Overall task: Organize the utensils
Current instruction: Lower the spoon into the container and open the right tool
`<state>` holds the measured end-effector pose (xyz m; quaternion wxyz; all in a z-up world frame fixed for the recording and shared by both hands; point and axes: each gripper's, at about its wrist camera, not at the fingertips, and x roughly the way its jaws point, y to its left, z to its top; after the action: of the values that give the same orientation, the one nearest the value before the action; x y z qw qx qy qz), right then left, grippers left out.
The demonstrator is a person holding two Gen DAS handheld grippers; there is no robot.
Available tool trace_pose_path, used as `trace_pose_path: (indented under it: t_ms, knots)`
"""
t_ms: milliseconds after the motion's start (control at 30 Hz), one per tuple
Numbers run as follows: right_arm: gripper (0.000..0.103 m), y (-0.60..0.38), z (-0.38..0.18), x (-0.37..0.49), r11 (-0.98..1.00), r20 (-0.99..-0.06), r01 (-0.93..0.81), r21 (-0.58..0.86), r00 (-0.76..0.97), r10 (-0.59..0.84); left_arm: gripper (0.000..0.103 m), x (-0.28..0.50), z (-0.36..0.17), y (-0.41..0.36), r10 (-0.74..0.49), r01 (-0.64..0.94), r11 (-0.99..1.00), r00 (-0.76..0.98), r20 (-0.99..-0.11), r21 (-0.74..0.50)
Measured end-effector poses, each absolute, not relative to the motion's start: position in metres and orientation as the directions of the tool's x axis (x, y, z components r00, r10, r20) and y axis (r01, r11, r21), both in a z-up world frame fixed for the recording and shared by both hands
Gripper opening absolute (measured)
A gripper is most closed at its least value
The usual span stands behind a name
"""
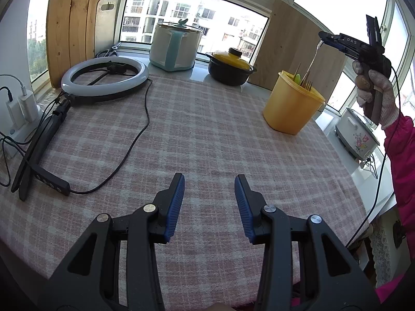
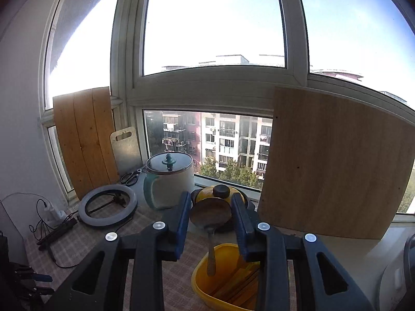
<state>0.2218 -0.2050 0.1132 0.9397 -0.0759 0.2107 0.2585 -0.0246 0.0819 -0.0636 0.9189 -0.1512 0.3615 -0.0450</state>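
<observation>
A yellow plastic holder (image 1: 293,103) stands on the checked tablecloth at the right, with a fork (image 1: 308,84), chopsticks and a green-tipped utensil in it. My right gripper (image 1: 321,42) hangs above it, shut on a metal spoon (image 1: 313,57) by the bowl, handle pointing down into the holder. In the right wrist view the spoon bowl (image 2: 210,213) sits between the blue pads of the right gripper (image 2: 210,211) and the handle reaches into the yellow holder (image 2: 223,277). My left gripper (image 1: 209,184) is open and empty, low over the cloth.
A ring light (image 1: 103,77) with its stand and cable lies at the left. A white cooker (image 1: 176,46) and a black pot with yellow lid (image 1: 229,67) stand by the window. A wooden board (image 1: 298,44) leans behind the holder. The table edge runs along the right.
</observation>
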Motion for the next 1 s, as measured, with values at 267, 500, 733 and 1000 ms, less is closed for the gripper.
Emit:
trace_pose_path:
  t_ms: [267,500,733,1000]
  knots:
    - [0.032,-0.213,0.067,0.244,0.905,-0.542,-0.423,-0.033,0.769,0.339,0.041,-0.027,-0.062,0.083,-0.188,-0.029,0.951,0.737,-0.65,-0.309]
    - [0.032,-0.22,0.041,0.259,0.935,-0.613,-0.355,-0.022,0.743,0.268,0.041,-0.029,-0.061,0.083,-0.191,-0.023,0.952,0.737,-0.648,-0.306]
    - [0.031,-0.223,0.026,0.269,0.951,-0.66,-0.307,-0.029,0.72,0.213,0.041,-0.029,-0.061,0.083,-0.191,-0.024,0.951,0.737,-0.648,-0.307]
    - [0.038,-0.227,0.024,0.26,0.96,-0.675,-0.278,-0.031,0.715,0.185,0.044,-0.027,-0.056,0.082,-0.197,-0.013,0.951,0.743,-0.639,-0.309]
